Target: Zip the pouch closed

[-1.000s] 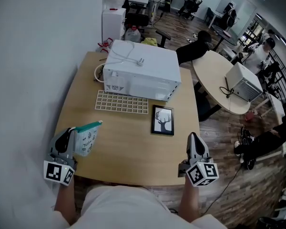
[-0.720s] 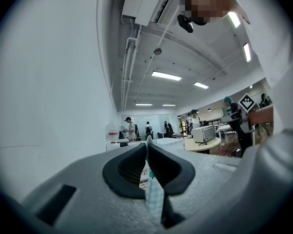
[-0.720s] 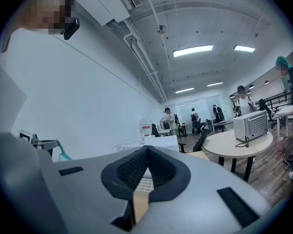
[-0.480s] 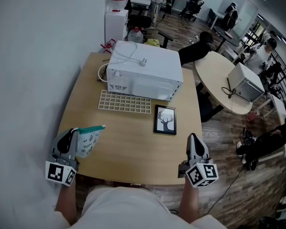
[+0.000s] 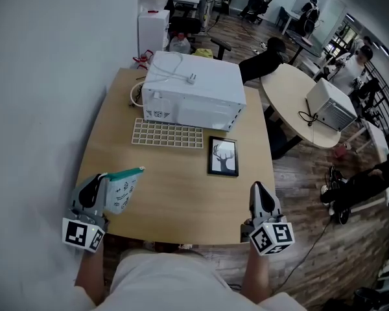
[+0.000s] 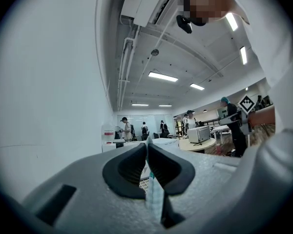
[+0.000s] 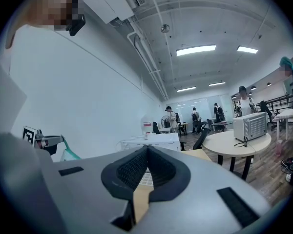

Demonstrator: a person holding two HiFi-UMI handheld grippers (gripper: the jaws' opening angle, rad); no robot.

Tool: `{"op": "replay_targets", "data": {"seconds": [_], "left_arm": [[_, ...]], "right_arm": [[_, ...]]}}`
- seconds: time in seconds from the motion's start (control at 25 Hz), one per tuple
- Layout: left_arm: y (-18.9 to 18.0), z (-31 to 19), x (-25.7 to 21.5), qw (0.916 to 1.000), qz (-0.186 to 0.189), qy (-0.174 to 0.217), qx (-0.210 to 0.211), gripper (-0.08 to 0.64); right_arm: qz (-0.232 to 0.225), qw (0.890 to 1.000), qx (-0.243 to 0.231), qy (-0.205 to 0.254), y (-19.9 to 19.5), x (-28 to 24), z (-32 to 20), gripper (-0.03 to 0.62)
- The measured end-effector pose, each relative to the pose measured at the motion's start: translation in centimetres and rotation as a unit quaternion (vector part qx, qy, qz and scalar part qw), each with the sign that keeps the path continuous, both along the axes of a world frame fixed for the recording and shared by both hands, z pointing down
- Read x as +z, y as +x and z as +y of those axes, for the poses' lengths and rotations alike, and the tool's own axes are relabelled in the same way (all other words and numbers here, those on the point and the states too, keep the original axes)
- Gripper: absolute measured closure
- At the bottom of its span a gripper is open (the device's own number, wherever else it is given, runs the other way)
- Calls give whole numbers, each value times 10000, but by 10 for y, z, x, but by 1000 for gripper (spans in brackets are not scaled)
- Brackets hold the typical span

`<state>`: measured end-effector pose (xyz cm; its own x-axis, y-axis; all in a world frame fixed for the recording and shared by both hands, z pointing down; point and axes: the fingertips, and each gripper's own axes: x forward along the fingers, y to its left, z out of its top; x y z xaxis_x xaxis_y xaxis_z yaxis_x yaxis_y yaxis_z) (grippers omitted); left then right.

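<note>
The pouch (image 5: pixel 121 189) is pale with small prints and a teal top edge. It hangs above the table's front left part, held by one edge in my left gripper (image 5: pixel 96 185). In the left gripper view the dark pads (image 6: pixel 132 167) press flat on a thin strip of the pouch (image 6: pixel 154 199), so my left gripper (image 6: pixel 147 146) is shut on it. My right gripper (image 5: pixel 255 190) hovers near the table's front right corner, apart from the pouch. Its jaws (image 7: pixel 146 151) are shut with nothing in them. From the right gripper view the pouch (image 7: pixel 69 153) shows far left.
A white oven (image 5: pixel 193 91) with a cable on top stands at the back of the wooden table (image 5: pixel 175 199). A cream grid tray (image 5: pixel 167 135) and a framed deer picture (image 5: pixel 223 155) lie in front of it. A round table (image 5: pixel 290 105) and people are off to the right.
My right gripper has drifted a little to the left, still shut. The left gripper and the pouch have kept their place.
</note>
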<state>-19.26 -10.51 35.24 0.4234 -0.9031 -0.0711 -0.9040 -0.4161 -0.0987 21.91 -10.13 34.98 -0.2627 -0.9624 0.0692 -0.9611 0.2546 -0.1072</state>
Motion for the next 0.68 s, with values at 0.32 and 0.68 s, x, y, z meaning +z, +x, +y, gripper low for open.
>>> {"op": "replay_targets", "data": {"seconds": [0.32, 0.68], "left_arm": [[-2, 4, -2, 10000, -19, 23, 95, 532], [-8, 1, -1, 9999, -20, 28, 148, 532]], "right_arm": [[-15, 10000, -13, -33, -11, 5, 8, 592], [75, 10000, -31, -3, -20, 5, 6, 592]]}}
